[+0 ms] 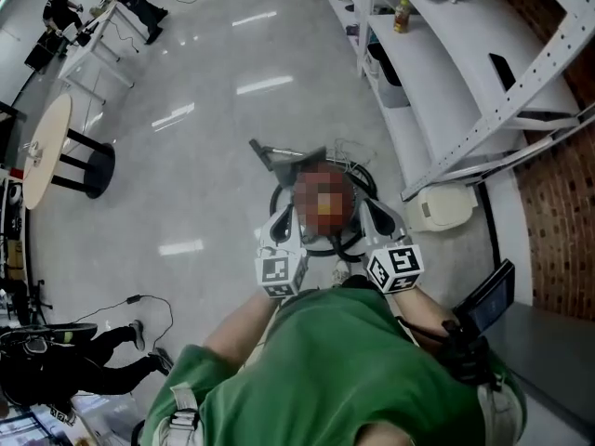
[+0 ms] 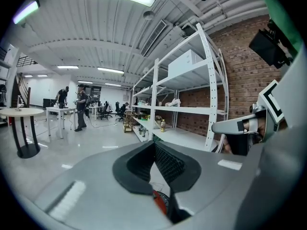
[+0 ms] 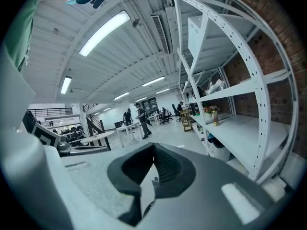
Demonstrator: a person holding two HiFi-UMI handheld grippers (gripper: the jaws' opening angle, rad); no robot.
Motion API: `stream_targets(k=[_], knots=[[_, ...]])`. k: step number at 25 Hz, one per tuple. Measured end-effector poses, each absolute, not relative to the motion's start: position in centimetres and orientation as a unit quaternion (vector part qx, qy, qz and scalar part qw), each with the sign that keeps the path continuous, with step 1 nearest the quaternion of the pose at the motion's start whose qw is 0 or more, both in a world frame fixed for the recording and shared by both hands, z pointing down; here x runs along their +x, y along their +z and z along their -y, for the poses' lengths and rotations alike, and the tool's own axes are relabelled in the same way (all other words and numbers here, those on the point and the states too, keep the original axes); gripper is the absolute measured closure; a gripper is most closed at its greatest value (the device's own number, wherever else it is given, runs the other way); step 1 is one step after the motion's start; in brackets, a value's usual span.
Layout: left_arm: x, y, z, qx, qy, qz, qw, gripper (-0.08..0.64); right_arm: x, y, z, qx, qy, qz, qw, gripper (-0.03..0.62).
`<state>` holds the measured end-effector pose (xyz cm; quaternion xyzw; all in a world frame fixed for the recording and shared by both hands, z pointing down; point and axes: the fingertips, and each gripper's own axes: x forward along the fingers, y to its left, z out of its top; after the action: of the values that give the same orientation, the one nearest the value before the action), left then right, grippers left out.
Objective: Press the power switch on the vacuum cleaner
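In the head view the vacuum cleaner (image 1: 321, 240) stands on the floor straight below me. A mosaic patch hides its top, so no switch shows. Its black hose (image 1: 279, 196) loops around it and a grey nozzle (image 1: 271, 152) points away. My left gripper (image 1: 284, 219) and right gripper (image 1: 368, 214) hang side by side above it, one at each side. Both are shut with nothing held. In the left gripper view the shut left gripper (image 2: 154, 143) leaves a slit that shows a bit of the red vacuum cleaner (image 2: 160, 202). The right gripper (image 3: 153, 147) looks out level across the room.
A white shelving rack (image 1: 446, 91) runs along the right, with a brick wall (image 1: 558, 230) behind it and a white bin (image 1: 442, 206) at its foot. A round table (image 1: 45, 151) with a black base stands at the left. A person (image 1: 84, 351) and a floor cable (image 1: 139, 301) are at lower left.
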<state>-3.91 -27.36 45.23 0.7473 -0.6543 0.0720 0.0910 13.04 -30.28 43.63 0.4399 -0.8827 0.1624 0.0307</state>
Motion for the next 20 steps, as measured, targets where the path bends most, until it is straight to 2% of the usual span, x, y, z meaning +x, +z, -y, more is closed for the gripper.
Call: stream_targets(k=[20], knots=[[-2.8, 57.7, 29.8, 0.718, 0.177, 0.646, 0.188, 0.552, 12.0, 55.7, 34.1, 0.398, 0.247, 0.874, 0.128, 0.588]])
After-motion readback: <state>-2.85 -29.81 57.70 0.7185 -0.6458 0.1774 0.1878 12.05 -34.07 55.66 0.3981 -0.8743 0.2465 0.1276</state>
